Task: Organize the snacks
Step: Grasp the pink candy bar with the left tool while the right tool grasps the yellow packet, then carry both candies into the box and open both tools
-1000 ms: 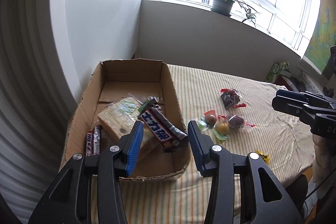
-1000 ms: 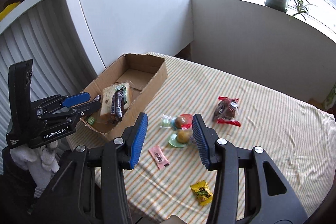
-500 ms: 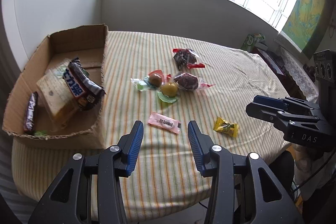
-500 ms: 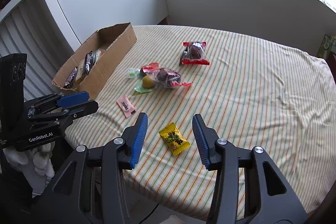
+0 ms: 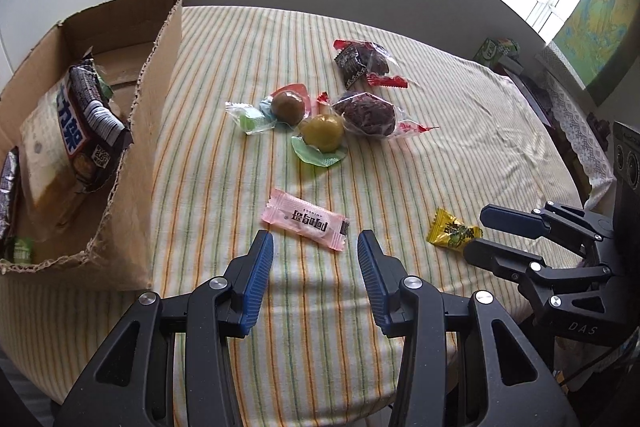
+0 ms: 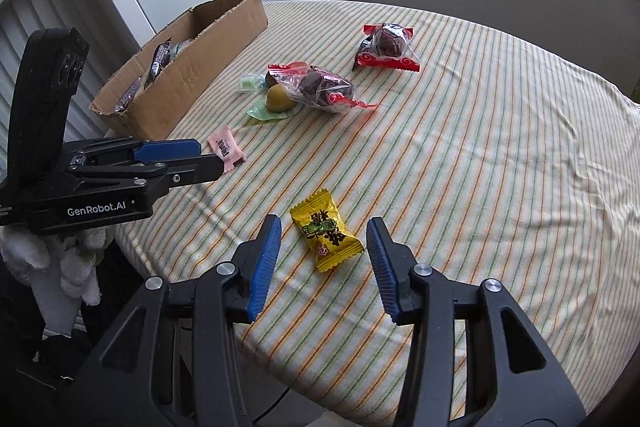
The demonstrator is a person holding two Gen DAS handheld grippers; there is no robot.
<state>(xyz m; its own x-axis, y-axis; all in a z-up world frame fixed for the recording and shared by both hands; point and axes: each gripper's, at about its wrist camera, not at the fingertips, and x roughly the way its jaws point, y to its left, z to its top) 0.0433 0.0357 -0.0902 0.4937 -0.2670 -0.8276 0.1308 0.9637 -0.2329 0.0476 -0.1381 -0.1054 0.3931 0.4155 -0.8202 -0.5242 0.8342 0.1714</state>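
Plainly, "GenRobot.AI" marks the left gripper (image 6: 208, 157); pink packet (image 5: 306, 219) print seems unreadable.

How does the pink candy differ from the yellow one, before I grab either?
The pink candy is a long, flat, pale wrapper; the yellow candy is shorter, puffier and bright, with green and black print. Pink lies nearer the cardboard box, ahead of the left gripper; yellow lies ahead of the right gripper. Both lie loose, sealed, on the striped cloth.
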